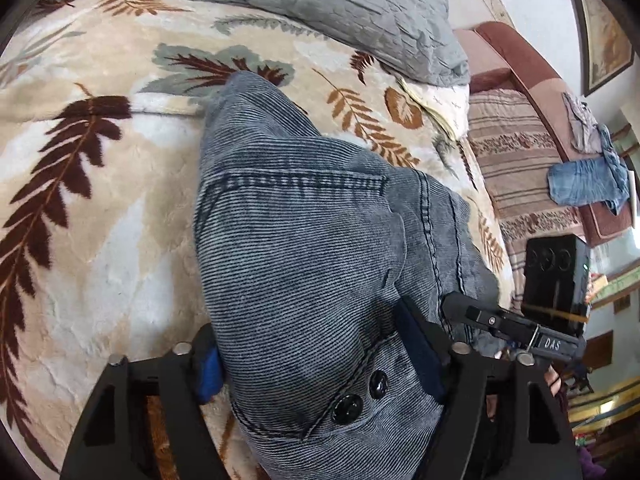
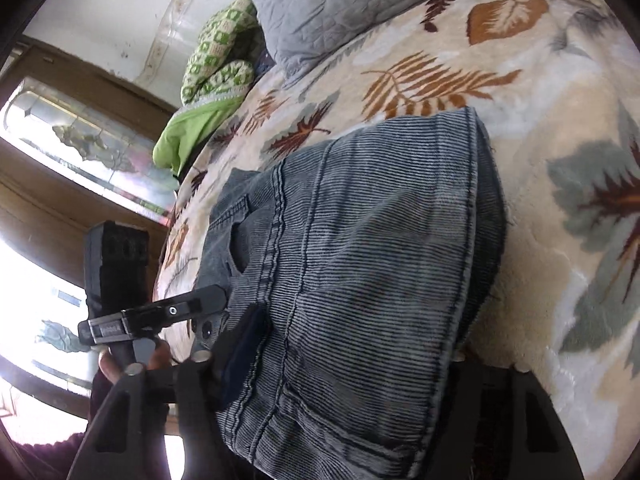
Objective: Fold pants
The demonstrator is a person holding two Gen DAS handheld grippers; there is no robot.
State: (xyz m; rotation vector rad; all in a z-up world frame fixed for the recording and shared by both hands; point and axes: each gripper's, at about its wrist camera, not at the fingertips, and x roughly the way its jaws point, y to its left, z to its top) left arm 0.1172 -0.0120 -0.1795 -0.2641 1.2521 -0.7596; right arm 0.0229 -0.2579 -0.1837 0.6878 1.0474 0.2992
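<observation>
Both grippers grip the pants: the left gripper at bottom centre pinches the buttoned waist, the right gripper clamps the other side, likely holding the fabric taut over the leaf-patterned blanket for a fold.

The pants are spread on the blanket in the middle of the left wrist frame, their near end held between the fingers of the left gripper at the bottom edge. A quilt is laid on the blanket at the top centre, behind the pants, and a sofa is seen at the upper right beyond the bed. In the right wrist frame the pants are clamped at the bottom by the right gripper, with a pillow placed at the upper left beside the quilt.
</observation>
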